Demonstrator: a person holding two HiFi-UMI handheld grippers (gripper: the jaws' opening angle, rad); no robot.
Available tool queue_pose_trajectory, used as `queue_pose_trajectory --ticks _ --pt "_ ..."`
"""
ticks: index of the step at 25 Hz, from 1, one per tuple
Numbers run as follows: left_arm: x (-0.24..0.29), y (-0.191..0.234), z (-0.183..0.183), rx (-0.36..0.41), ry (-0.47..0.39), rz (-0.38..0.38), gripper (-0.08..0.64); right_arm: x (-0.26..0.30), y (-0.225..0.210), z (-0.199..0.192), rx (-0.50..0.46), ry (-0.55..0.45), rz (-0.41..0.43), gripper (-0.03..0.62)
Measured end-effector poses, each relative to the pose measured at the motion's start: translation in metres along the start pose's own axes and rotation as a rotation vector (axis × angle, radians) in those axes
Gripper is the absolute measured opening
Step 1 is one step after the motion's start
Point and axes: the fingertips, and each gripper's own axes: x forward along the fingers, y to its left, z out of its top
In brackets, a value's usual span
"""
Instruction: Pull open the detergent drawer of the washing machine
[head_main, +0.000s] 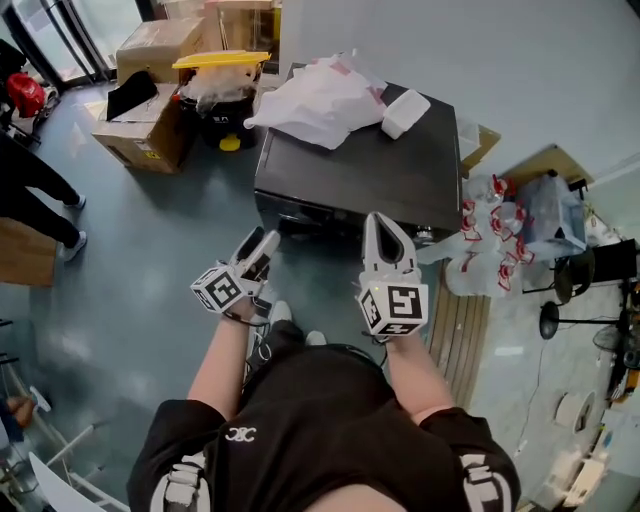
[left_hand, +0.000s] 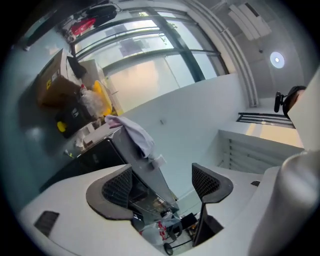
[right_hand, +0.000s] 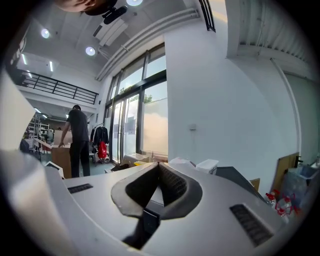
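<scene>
Head view: we noted left gripper jaws apart, right gripper pinched together, both empty, short of the washing machine; drawer pull not yet begun.

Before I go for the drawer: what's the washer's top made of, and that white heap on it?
Washing machine: flat dark top with a dull sheen, likely painted metal or plastic; can't tell which. White heap: thin, crumpled, sharply creased sheets, probably plastic bags, though cloth is possible.
</scene>
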Motion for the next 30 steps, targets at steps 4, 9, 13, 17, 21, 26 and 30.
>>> queue_pose_trajectory --ticks 4,9,13,17,21,26,30 --pt "0.007 0.034 -0.019 -0.131 0.025 0.043 0.353 0.000 -0.010 -0.011 0.000 0.029 -0.028 0.002" --pt "0.027 0.052 -0.034 -0.284 0.016 -0.010 0.353 0.000 -0.025 -0.027 0.006 0.075 -0.065 0.002" --pt "0.040 0.074 -0.043 -0.299 0.038 -0.013 0.353 0.000 -0.029 -0.036 -0.012 0.087 -0.061 0.002" --pt "0.056 0.093 -0.048 -0.341 0.045 -0.018 0.353 0.004 -0.035 -0.046 -0.020 0.105 -0.066 0.002" --pt "0.066 0.117 -0.058 -0.338 0.085 0.005 0.353 0.005 -0.046 -0.059 -0.006 0.139 -0.108 0.002" --pt "0.075 0.145 -0.058 -0.324 0.103 0.066 0.353 0.004 -0.062 -0.071 0.032 0.171 -0.161 0.002" --pt "0.091 0.145 -0.053 -0.424 0.052 -0.012 0.351 0.002 -0.073 -0.079 0.072 0.199 -0.193 0.002"
